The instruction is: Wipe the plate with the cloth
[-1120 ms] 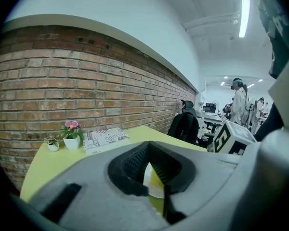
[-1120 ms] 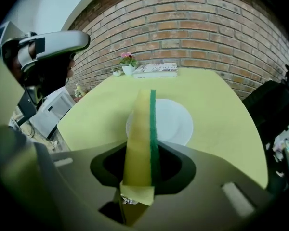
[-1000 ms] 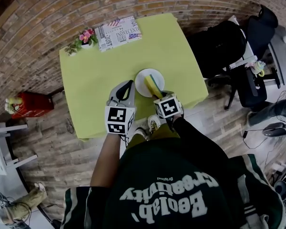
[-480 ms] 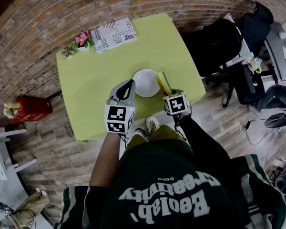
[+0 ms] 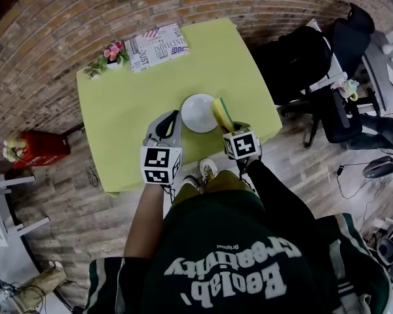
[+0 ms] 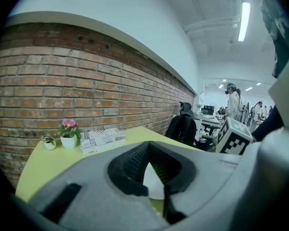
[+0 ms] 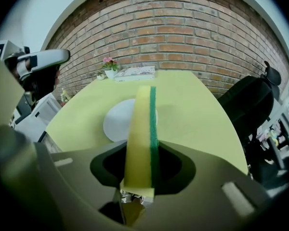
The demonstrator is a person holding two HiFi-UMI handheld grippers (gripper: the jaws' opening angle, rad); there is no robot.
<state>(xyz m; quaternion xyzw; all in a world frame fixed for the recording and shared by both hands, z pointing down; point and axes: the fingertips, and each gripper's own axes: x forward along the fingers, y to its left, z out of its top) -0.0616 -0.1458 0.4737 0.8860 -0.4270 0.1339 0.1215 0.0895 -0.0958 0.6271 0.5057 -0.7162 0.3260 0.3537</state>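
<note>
Sponge (image 5: 221,114) nearer plate (image 5: 196,113) — on edge, pointing forward; right jaws clamp it, left together.

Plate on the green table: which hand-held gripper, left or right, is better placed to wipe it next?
Right. The right hand-held gripper is shut on the sponge, held at the edge of the plate; the left hand-held gripper is shut and holds nothing.

The round white plate (image 5: 198,113) lies on the yellow-green table (image 5: 131,103) just ahead of the left gripper (image 5: 175,115) and left of the right gripper (image 5: 228,127), whose yellow-and-green sponge (image 5: 221,112) overlaps its right rim, with the printed magazine (image 5: 158,44) and the pink-flowered pot (image 5: 112,52) well beyond both grippers
</note>
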